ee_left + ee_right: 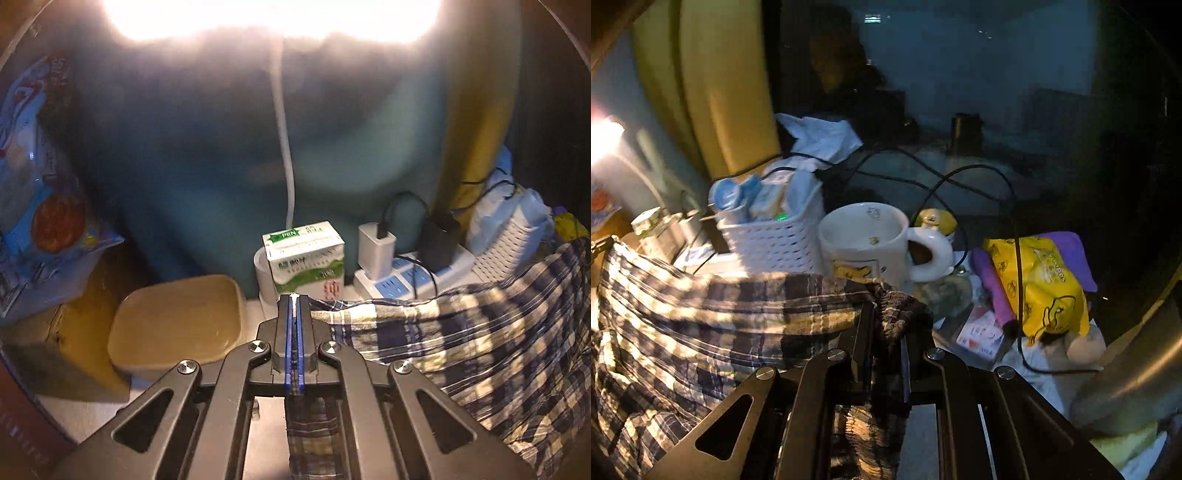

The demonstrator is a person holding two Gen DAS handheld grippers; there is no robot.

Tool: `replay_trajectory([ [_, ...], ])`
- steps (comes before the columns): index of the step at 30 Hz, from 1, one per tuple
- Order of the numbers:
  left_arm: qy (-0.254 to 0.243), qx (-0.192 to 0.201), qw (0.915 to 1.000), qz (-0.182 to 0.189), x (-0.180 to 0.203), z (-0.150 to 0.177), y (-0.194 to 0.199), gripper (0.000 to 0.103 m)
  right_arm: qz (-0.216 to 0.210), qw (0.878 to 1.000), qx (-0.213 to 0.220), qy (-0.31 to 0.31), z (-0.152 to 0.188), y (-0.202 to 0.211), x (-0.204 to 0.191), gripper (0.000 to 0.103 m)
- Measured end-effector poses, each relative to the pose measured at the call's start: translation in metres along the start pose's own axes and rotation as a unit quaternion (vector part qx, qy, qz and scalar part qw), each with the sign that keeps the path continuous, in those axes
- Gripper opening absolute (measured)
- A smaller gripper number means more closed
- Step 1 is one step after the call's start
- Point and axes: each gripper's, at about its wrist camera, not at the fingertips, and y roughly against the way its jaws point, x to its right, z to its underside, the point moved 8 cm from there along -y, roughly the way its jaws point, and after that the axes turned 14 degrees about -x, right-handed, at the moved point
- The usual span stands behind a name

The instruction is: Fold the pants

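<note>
Cluttered white desk, teal wall, plaid pants

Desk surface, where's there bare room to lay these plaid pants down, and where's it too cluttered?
Bare patches are few: pale desk between the beige lidded container and the milk carton. Crowded: power strip, white basket, mug, yellow packet. The plaid pants hang between both grippers.

Each camera sits just behind its own jaws and looks forward and down along them. The left one faces a blue wall, the right one a mug. Both see the checked pants close up.
</note>
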Motion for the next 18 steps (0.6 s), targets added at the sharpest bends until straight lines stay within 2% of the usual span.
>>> replay_trajectory([
  [5, 0.008, -0.022, 0.9996, -0.017, 0.002, 0.007, -0.036, 0.001, 0.018, 1.0, -0.021, -0.015, -0.006, -0.032, 0.006, 0.012],
  [9, 0.024, -0.044, 0.9987, 0.014, 0.003, 0.018, -0.043, 0.004, 0.026, 0.999, -0.039, -0.024, 0.003, -0.047, 0.005, 0.012],
  [10, 0.027, -0.046, 0.9984, 0.018, 0.002, 0.019, -0.041, 0.011, 0.028, 0.998, -0.042, -0.023, 0.004, -0.047, 0.006, 0.015],
  [11, 0.029, -0.043, 0.9984, 0.023, 0.002, 0.02, -0.035, 0.017, 0.033, 0.998, -0.042, -0.023, 0.004, -0.046, 0.006, 0.027],
  [12, 0.029, -0.038, 0.9985, 0.027, 0.004, 0.022, -0.028, 0.033, 0.034, 0.998, -0.039, -0.023, 0.004, -0.044, 0.007, 0.037],
  [13, 0.028, -0.033, 0.9986, 0.031, 0.005, 0.023, -0.022, 0.046, 0.033, 0.999, -0.036, -0.022, 0.005, -0.038, 0.006, 0.068],
  [14, 0.025, -0.026, 0.9987, 0.036, 0.008, 0.025, -0.012, 0.051, 0.035, 0.999, -0.023, -0.024, 0.004, -0.03, 0.007, 0.091],
  [15, 0.023, -0.021, 0.9987, 0.039, 0.01, 0.028, -0.004, 0.056, 0.04, 0.999, -0.008, -0.026, 0.003, -0.021, 0.007, 0.095],
  [18, 0.02, -0.018, 0.9987, 0.044, 0.015, 0.037, 0.013, 0.057, 0.042, 0.999, 0.015, -0.027, 0.004, 0.004, 0.006, 0.095],
])
